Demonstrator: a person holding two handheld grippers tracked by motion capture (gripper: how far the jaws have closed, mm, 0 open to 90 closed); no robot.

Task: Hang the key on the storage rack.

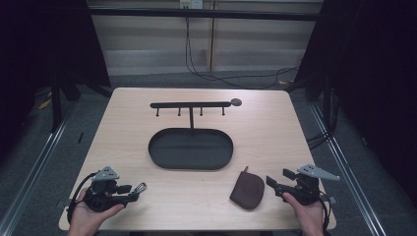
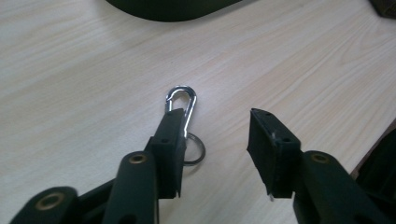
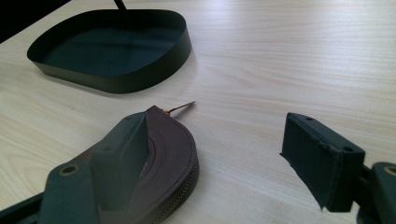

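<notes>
On the pale wood worktop (image 1: 275,128) stands a black oval tray (image 1: 191,148) with a post and a hooked crossbar (image 1: 191,104) rising from its far rim. Near the tray's front right lies a brown leather zip pouch (image 1: 248,189), rounded, with a thin pull tab; the right gripper (image 1: 279,183), jaws spread wide, sits just beside it. Well off the tray's front left, a silver carabiner clip (image 2: 182,105) with a key ring (image 2: 195,150) lies flat before the left gripper (image 1: 129,191), whose jaws are likewise released.
</notes>
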